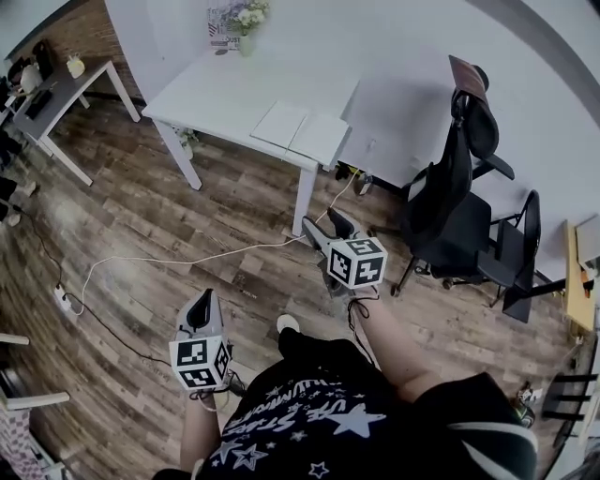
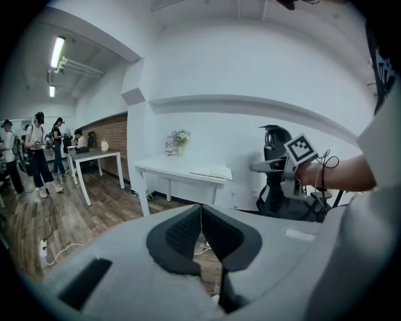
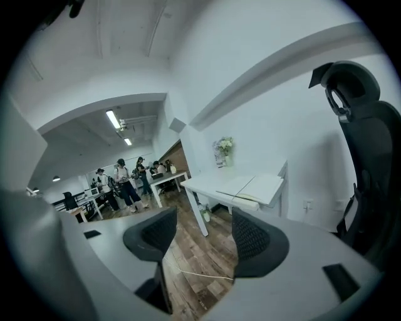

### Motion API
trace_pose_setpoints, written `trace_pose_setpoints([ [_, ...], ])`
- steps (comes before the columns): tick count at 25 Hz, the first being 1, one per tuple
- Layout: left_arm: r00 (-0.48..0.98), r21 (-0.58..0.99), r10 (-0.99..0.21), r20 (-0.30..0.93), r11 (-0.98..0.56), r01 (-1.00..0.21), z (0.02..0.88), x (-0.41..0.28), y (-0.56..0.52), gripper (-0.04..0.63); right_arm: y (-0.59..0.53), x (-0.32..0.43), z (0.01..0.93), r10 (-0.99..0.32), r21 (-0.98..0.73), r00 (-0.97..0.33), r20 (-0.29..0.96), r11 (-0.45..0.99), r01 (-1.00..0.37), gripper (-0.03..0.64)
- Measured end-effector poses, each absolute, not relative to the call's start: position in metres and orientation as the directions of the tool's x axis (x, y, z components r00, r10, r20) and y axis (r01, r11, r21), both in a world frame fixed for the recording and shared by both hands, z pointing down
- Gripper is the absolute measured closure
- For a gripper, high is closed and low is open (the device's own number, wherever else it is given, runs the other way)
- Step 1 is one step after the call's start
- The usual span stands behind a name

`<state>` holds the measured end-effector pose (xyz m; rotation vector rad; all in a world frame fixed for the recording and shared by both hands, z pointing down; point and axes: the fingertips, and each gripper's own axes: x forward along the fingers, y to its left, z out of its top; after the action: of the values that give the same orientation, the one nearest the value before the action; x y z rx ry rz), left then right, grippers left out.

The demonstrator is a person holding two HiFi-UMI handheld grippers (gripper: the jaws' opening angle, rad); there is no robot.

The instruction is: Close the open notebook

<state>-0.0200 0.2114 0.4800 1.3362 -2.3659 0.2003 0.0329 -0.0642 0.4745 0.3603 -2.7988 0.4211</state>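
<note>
The open notebook (image 1: 302,131) lies flat, pages up, on the near right corner of the white table (image 1: 225,89). It also shows in the left gripper view as the notebook (image 2: 213,171) and in the right gripper view as the notebook (image 3: 250,185). Both grippers hang over the wooden floor, well short of the table. My left gripper (image 1: 202,305) is low at the left, its dark jaws closed tip to tip on nothing (image 2: 200,207). My right gripper (image 1: 328,228) is nearer the table leg, its jaws wide apart with only floor between them (image 3: 203,219).
A black office chair (image 1: 459,216) stands right of the table. A vase of flowers (image 1: 246,23) sits at the table's far edge. A white cable (image 1: 169,258) runs across the floor to a power strip (image 1: 63,300). Another table (image 1: 56,94) and people (image 2: 37,150) are far left.
</note>
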Motion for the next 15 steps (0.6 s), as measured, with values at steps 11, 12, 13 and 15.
trace_pose_setpoints([
  [11, -0.438, 0.042, -0.796, 0.418, 0.498, -0.866, 0.472, -0.091, 0.115, 0.574, -0.162, -0.019, 0.480, -0.226, -0.310, -0.923, 0.312, 0.894, -0.324, 0.341],
  [12, -0.430, 0.040, -0.799, 0.420, 0.490, -0.871, 0.471, -0.094, 0.110, 0.574, -0.165, -0.019, 0.482, -0.227, -0.315, -0.921, 0.318, 0.890, -0.328, 0.341],
  [13, -0.423, 0.036, -0.801, 0.424, 0.481, -0.876, 0.471, -0.096, 0.104, 0.574, -0.168, -0.020, 0.483, -0.225, -0.319, -0.919, 0.322, 0.889, -0.330, 0.341],
  [15, -0.408, 0.031, -0.805, 0.432, 0.465, -0.885, 0.470, -0.102, 0.092, 0.574, -0.175, -0.023, 0.485, -0.224, -0.321, -0.917, 0.329, 0.887, -0.332, 0.327],
])
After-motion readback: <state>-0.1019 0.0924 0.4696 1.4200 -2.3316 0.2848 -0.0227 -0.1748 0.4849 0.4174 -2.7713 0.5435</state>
